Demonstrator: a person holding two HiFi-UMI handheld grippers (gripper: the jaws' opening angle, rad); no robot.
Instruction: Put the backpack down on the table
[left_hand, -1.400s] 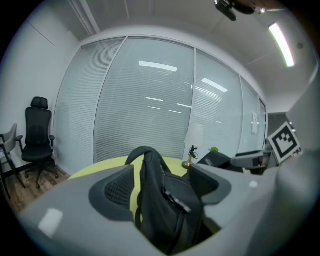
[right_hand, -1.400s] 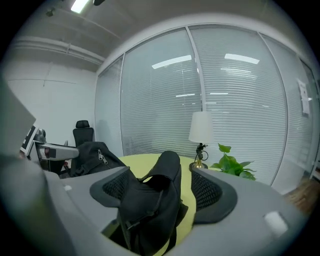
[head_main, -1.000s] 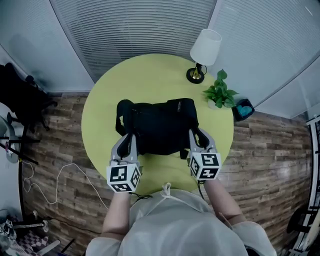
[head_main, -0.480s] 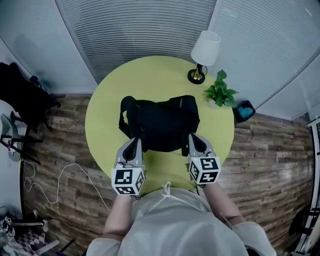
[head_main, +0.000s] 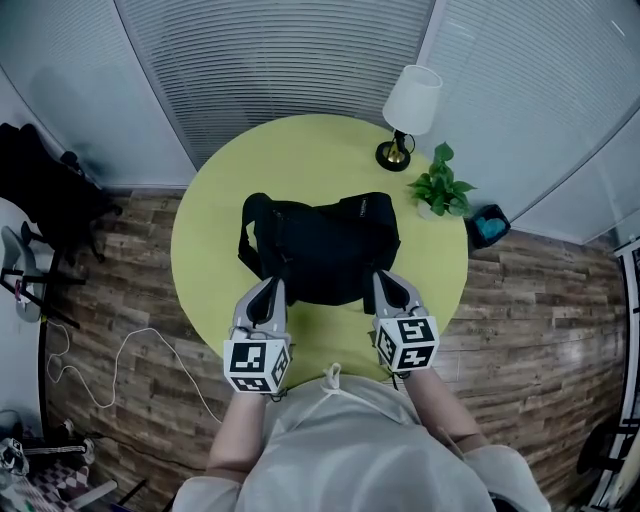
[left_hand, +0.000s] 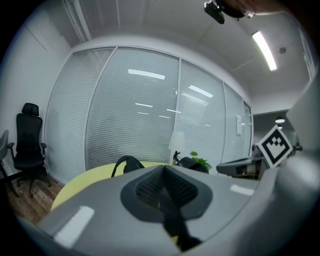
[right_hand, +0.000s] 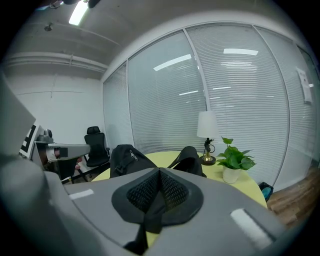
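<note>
The black backpack (head_main: 325, 245) lies flat on the round yellow-green desk (head_main: 300, 160), about at its middle and a little toward the near edge, with a strap loop curling off its side toward the left edge. The left hand-held gripper (head_main: 271, 290) and the right hand-held gripper (head_main: 386, 282) hover over the near part of the desk, 1 at each near corner of the backpack, both pointing toward the far edge. From the head view I cannot tell whether their tips touch the fabric. Both are closed: in each gripper view the 2 dark ribbed pads (left_hand: 149, 187) meet in a tight seam, and the backpack sits on the desk beyond them. At the far right edge of the desk stands a lamp (head_main: 410, 100) with a white shade, and just beside it, nearer the right edge, a small potted plant (head_main: 440, 188). A black office chair (left_hand: 29, 145) stands on the wooden floor (head_main: 130, 250) off the left edge
</note>
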